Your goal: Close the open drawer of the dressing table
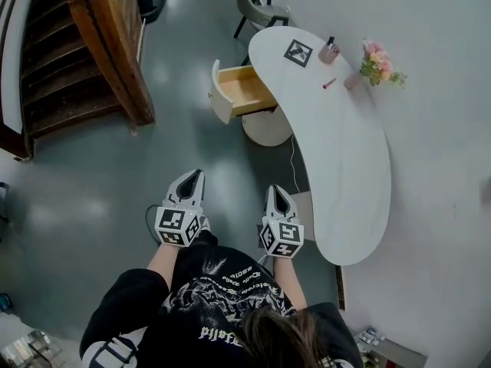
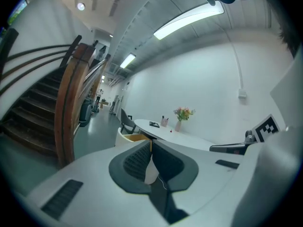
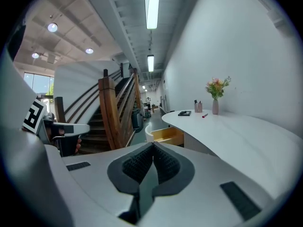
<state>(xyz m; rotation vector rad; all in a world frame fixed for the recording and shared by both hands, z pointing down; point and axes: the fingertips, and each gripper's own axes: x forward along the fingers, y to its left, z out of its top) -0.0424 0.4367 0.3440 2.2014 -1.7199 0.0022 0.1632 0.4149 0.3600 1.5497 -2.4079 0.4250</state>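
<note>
Drawer (image 1: pixel 239 90), white-fronted with a pale wooden inside, is seen pulled out from the near edge of the curved white dressing table (image 1: pixel 349 159).
Both hand-held grippers are held low in front of the person, well apart from the drawer and pointed roughly towards it. The left gripper (image 1: pixel 193 176) and the right gripper (image 1: pixel 277 191) are each closed, jaws together, with nothing held between them. A vase of pink flowers (image 1: pixel 374 66) is stood at the table's far end.

Drawer (image 1: pixel 242 90) juts from dressing table (image 1: pixel 345 152) toward staircase (image 1: pixel 69 60).
</note>
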